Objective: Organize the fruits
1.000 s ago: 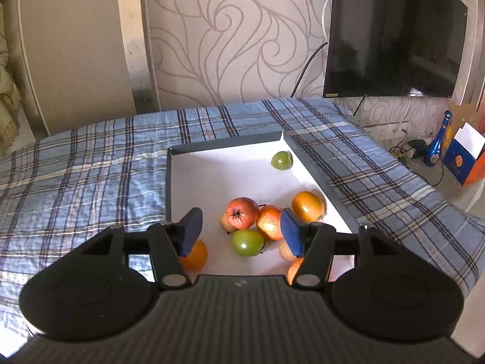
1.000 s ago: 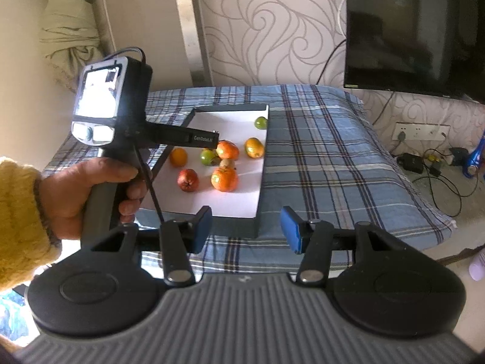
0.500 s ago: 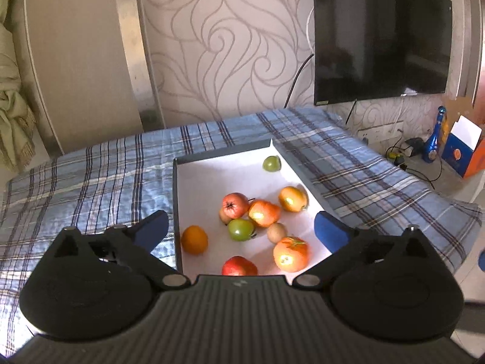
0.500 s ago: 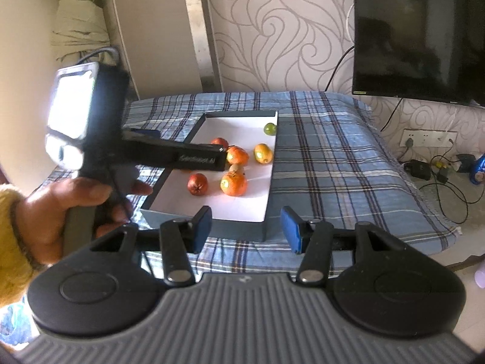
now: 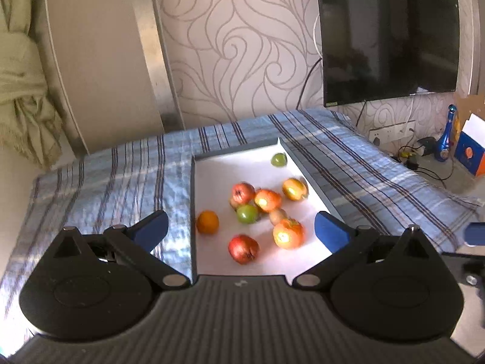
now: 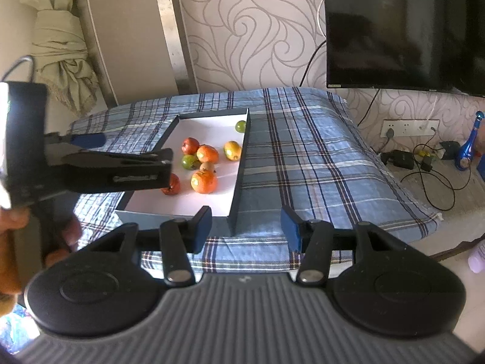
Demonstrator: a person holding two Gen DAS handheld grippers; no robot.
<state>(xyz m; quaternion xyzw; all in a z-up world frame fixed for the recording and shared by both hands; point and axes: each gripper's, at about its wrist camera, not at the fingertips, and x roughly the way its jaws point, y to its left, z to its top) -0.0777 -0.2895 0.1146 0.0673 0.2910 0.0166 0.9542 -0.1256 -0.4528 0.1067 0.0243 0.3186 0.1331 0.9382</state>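
One shallow white-lined tray (image 5: 306,170) on one blue plaid cloth (image 5: 106,182) holds nine fruits: two green (image 5: 279,160), two red (image 5: 243,248), one plain orange (image 5: 207,222), three orange-yellow (image 5: 288,233) and one small brownish fruit (image 5: 277,215). Two handheld grippers, left (image 5: 241,227) and right (image 6: 245,227), frame the scene; one dark television (image 5: 388,39) hangs behind, and one blue bottle (image 5: 445,136) stands by the wall.

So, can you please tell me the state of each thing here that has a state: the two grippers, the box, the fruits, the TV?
left gripper: open wide, empty, above the box's near end
right gripper: open, empty, off the box's near right corner
box: open top, lying flat on the plaid cloth
fruits: loose inside the box, most in one cluster
green fruit: apart, at the far right corner
TV: screen dark
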